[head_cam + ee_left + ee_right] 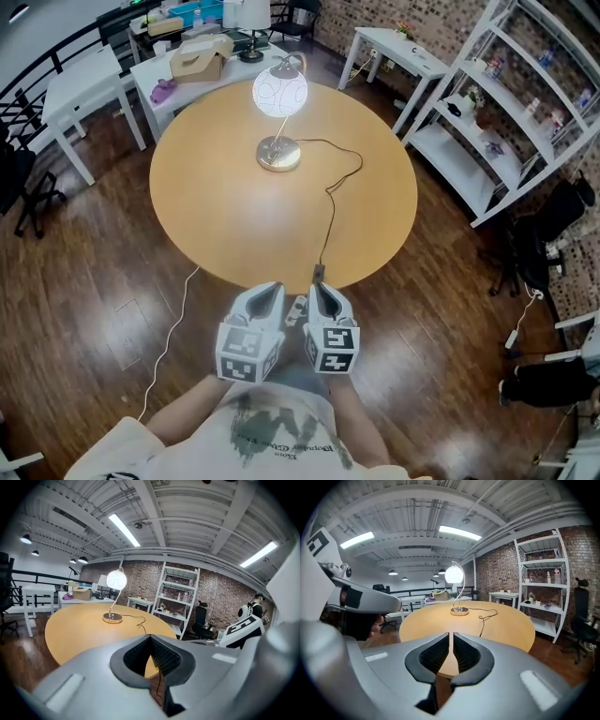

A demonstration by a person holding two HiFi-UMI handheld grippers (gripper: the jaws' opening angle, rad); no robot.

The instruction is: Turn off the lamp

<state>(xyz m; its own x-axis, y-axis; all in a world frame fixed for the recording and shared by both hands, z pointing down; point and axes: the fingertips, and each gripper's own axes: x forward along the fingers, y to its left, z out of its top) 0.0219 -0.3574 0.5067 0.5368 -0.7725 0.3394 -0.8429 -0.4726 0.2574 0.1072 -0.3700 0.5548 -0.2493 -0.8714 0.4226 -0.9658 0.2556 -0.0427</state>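
Observation:
A desk lamp stands at the far side of the round wooden table (pixel 216 216), its globe (pixel 279 92) lit above a metal base (pixel 279 154). Its dark cord (pixel 330 202) runs from the base to the table's near edge, where a small dark piece (pixel 319 273) hangs. Both grippers are held side by side just short of that edge, left gripper (pixel 272 288) and right gripper (pixel 317 288), each shut with nothing in it. The left gripper view has the lit globe (pixel 116 580) beyond my left gripper (pixel 150 637). The right gripper view shows the globe (pixel 454 574) beyond my right gripper (pixel 450 634).
White tables stand at the back left, one with a cardboard box (pixel 199 61) on it. A white shelf rack (pixel 511 112) and a small white table (pixel 398 47) stand at the right. A black office chair (pixel 544 239) is near the rack. A white cable (pixel 169 337) lies on the wood floor.

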